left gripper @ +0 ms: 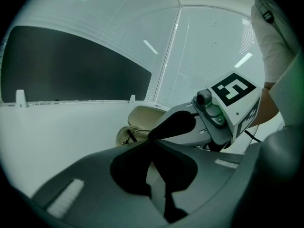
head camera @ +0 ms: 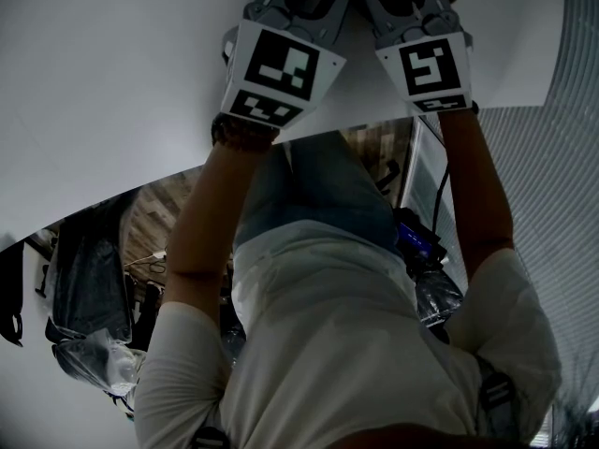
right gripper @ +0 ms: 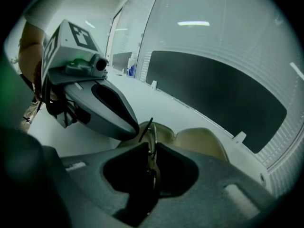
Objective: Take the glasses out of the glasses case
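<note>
Glasses (right gripper: 151,129) pinched in the down-tilted right tool (right gripper: 150,148).

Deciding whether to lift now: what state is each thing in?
glasses case: open, lid tipped back.
glasses: in the case, one temple sticking up, pinched by the right gripper.
right gripper: shut on the glasses.
left gripper: jaws together, tip at the case's rim.
</note>
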Available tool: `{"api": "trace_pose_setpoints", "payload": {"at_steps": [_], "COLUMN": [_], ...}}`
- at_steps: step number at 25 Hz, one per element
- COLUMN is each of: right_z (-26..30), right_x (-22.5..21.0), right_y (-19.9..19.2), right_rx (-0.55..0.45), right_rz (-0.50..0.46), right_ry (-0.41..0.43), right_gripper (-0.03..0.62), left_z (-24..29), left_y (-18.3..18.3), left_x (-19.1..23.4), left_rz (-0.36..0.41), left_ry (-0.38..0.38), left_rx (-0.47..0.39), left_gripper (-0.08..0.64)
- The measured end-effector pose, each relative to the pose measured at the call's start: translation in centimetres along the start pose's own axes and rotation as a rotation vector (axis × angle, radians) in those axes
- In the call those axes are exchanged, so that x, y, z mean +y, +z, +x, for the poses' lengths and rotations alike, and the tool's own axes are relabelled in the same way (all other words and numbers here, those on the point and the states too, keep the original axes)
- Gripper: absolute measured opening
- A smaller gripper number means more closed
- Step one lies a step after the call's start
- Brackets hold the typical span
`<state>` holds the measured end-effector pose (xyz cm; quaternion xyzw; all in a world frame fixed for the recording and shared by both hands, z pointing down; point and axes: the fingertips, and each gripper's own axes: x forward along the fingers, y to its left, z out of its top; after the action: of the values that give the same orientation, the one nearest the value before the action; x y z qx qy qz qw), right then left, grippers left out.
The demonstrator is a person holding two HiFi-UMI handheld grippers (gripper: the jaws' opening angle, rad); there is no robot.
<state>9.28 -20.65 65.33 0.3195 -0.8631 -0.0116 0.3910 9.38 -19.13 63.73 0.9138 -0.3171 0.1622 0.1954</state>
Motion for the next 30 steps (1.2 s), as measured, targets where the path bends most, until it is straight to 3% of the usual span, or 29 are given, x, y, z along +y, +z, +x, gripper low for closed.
{"api": "trace_pose_setpoints", "payload": {"at_steps": [21, 30], "right_z": [-1.5, -2.6], "right_x": [-1.0, -2.0], "right_y": [0.7, 2.0], "right_rx": [-0.024, -0.046], "right_rz": [0.013, 0.004], "right_ry": [-0.026, -0.048], "right_gripper": [0.052, 0.046], "left_z": [0.3, 0.3], "left_y": [-0.1, 0.0], "left_x": [0.5, 0.9], "left_rz": [-0.035, -0.087], "left_ry": [-0.009, -0.019], "left_rx": [0.01, 0.006], "left_gripper": [0.002, 0.002]}}
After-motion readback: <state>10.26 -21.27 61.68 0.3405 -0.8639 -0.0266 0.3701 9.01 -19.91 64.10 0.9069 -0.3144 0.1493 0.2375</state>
